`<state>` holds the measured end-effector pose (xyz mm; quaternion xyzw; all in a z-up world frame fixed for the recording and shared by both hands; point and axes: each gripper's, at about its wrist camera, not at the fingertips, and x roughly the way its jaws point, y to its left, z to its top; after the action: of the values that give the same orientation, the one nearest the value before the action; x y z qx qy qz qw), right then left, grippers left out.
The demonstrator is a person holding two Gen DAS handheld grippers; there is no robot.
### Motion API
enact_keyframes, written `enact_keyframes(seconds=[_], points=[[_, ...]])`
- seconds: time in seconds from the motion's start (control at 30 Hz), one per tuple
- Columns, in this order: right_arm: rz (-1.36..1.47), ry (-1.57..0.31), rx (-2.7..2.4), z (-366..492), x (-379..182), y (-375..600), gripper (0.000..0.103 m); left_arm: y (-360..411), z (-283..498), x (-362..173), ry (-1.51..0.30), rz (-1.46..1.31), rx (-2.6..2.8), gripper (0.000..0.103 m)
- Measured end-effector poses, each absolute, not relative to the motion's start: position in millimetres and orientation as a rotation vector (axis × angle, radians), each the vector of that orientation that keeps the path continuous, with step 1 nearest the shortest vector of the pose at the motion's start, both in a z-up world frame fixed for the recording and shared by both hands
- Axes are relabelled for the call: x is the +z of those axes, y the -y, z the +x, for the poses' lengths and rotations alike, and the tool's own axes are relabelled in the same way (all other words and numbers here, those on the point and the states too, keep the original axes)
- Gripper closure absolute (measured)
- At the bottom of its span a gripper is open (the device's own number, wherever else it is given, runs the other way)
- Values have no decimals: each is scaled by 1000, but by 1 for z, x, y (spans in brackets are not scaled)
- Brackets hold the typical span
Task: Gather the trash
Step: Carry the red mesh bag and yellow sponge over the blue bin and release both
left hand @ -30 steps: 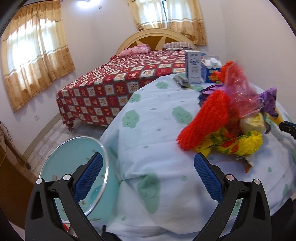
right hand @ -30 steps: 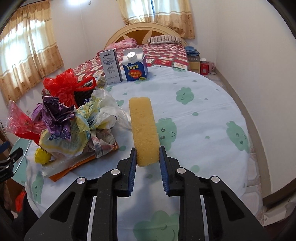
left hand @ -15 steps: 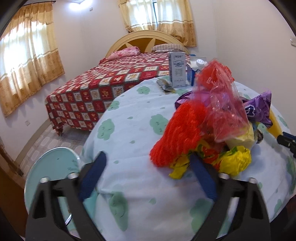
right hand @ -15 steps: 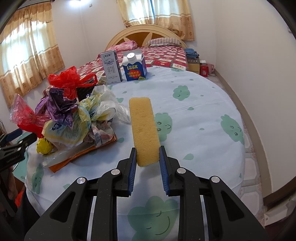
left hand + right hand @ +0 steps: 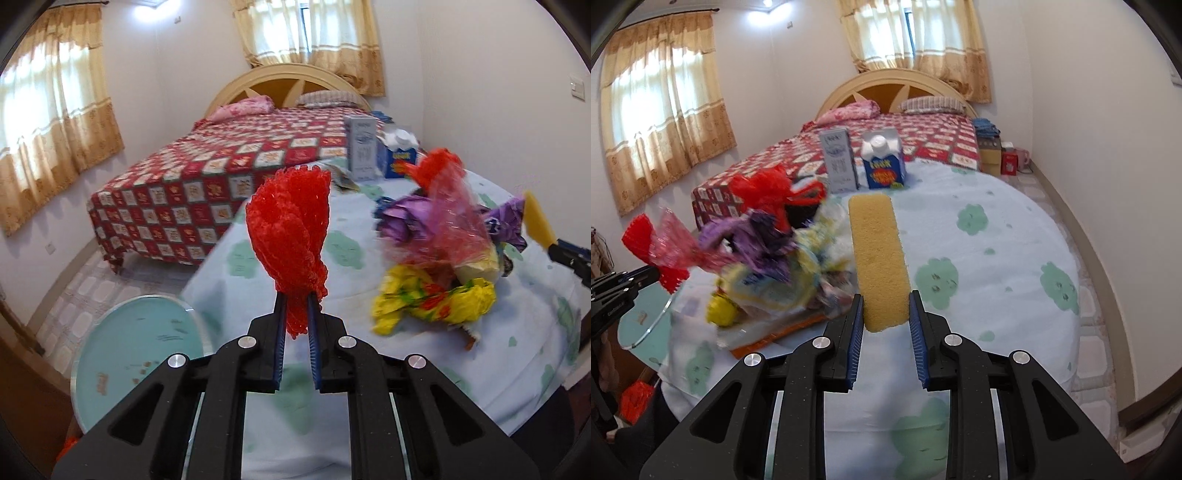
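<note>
Red mesh netting (image 5: 290, 236) is standing up out of my left tool (image 5: 295, 325) in the left wrist view; the blue pads are pressed together on its lower end and are pinching it clear of the counter (image 5: 258, 258). Off to the right, the trash pile (image 5: 439, 266) of yellow, purple and pink wrappers is lying on the cloud-print cloth, with two cartons (image 5: 376, 153) standing behind it. A round teal bin lid (image 5: 136, 354) is showing low on the left, beside the counter.

Moving to the right wrist view, my right tool (image 5: 886, 314) is clamping a yellow sponge (image 5: 879, 258), which is pointing out over the cloth just beside the pile. I am judging the collection as barely started: one piece is lifted, none is visibly binned, and the heap and cartons are waiting.
</note>
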<state>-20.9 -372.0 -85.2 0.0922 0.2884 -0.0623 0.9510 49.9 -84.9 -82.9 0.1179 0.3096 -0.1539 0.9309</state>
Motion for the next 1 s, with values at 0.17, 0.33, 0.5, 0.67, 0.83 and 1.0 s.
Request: enact_keyframes(seconds=[0.17,0.33,0.5,0.67,0.83,1.0], points=[[164,-551,-102,-13,-62,357,78,52,48,-71,-618,226,-254,91],[145,-526,-56,1,-43,335,78,20,53,-64,-610,207,-169,91],[115,-503,4,19,-25,302,78,-6,52,-59,-597,200,-126,91],[80,-492,55,33,-13,272,78,-29,55,-58,-599,182,-81,91],[53,-493,101,50,-8,243,78,-53,56,-59,-603,163,-39,91],[27,-499,146,65,-4,216,78,-73,58,-58,-602,142,1,91]])
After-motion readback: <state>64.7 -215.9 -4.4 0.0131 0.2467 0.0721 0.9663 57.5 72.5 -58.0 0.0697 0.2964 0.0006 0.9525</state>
